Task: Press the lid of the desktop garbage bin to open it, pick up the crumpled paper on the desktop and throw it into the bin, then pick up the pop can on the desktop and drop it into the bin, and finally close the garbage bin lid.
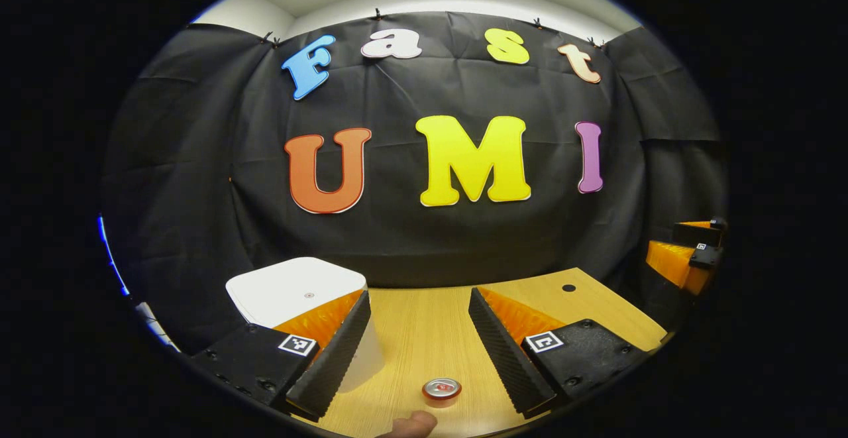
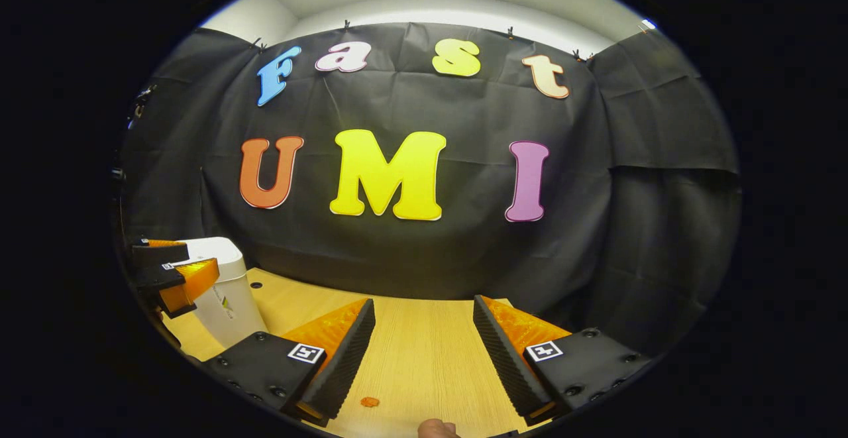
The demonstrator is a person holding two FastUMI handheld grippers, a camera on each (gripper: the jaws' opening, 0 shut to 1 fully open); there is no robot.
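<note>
- Left gripper view: the left gripper (image 1: 419, 352) hangs above the light wooden desktop (image 1: 424, 332) with its two fingers spread wide and nothing between them.
- The white plastic garbage bin with a rounded square lid (image 1: 298, 289) stands just beyond and partly behind the left finger. Its lid lies flat and down, so the bin reads as closed.
- A red pop can with a silver top (image 1: 442, 389) stands upright on the desktop, low between the two fingers and touched by neither.
- The right gripper (image 1: 689, 252) appears at the right edge, off the desktop's far corner; how far its fingers stand apart cannot be told from here.
- Right gripper view: the right gripper (image 2: 422, 352) is likewise wide open and grips nothing, over a bare stretch of desktop.
- A small orange speck (image 2: 370, 401) lies on the wood by the left finger; what it is cannot be told.
- The bin's side wall and a small mark on it are visible from this angle, with the left gripper poised just in front of the bin's upper part.
- Progress judgement: with the can on the desktop and the lid down, the can is not yet binned. The crumpled paper cannot be located, so whether it is already inside cannot be told.
- Remaining, at least: open the lid, drop the can in, close the lid.
</note>
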